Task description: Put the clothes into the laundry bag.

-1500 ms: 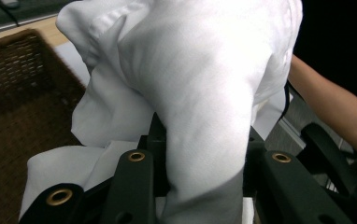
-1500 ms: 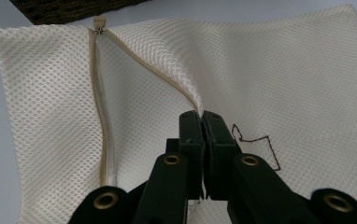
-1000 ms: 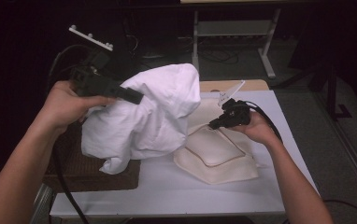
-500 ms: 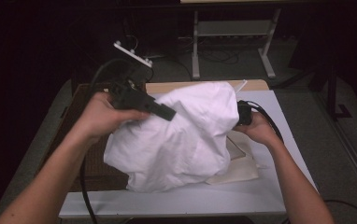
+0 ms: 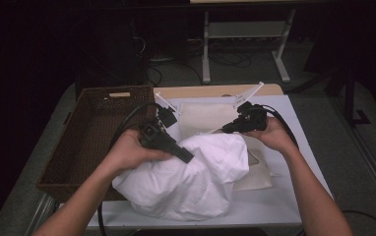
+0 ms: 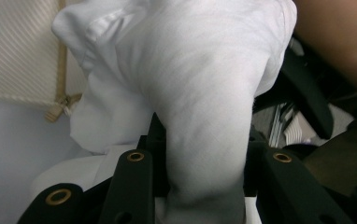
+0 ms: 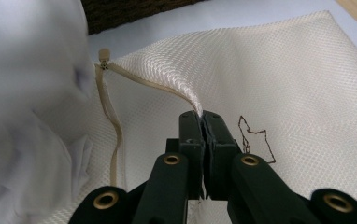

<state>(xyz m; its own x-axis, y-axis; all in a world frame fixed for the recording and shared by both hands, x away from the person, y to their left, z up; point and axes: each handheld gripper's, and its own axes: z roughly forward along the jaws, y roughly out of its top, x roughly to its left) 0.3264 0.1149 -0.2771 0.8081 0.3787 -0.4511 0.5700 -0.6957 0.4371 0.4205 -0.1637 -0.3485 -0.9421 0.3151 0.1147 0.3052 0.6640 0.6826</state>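
1. The left gripper [image 5: 188,158] clamps a bunched white shirt [image 5: 196,177], low over the worktop [image 5: 284,196]
2. The right gripper [image 7: 202,122], jaws pinched tight, holds up the zip edge of the cream mesh bag [image 7: 284,79]
3. The bag's mouth lies just right of the shirt, beside a brown basket [image 5: 92,132]

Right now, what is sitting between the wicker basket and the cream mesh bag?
In the high view, the white garment, bunched in the left gripper, lies between the basket and the mesh bag.
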